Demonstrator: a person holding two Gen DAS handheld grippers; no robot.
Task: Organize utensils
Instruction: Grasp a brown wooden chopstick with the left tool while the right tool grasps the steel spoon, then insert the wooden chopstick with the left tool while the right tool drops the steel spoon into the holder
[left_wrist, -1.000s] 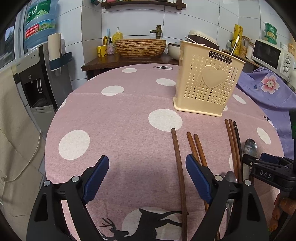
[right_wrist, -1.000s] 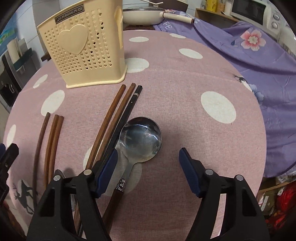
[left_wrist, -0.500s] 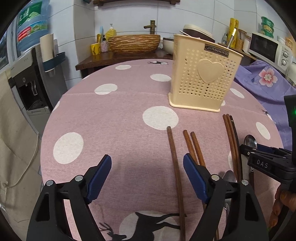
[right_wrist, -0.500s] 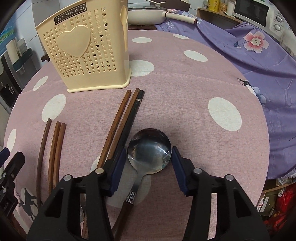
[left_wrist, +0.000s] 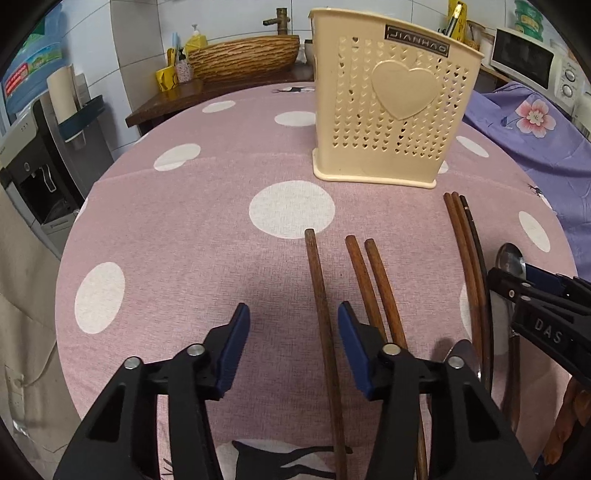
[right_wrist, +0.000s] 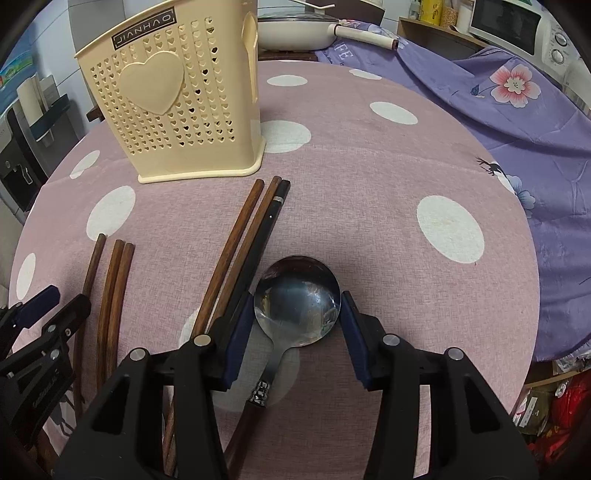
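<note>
While gripped, steel spoon (right_wrist: 297, 300) gleams, wooden-handled.

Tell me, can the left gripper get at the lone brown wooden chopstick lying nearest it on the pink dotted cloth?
Probably yes. The lone brown wooden chopstick already lies between the left gripper's just-closing jaws, untouched, beside its right pad, with only bare pink dotted cloth around.

The left gripper (left_wrist: 293, 332) has been closing its blue fingers (left_wrist: 236, 343) around one brown chopstick (left_wrist: 325, 332) without touching it. Two more chopsticks (left_wrist: 373, 291) lie beside it on the pink spotted worktop (left_wrist: 184, 240). A cream basket (left_wrist: 391, 107) stands behind.
</note>
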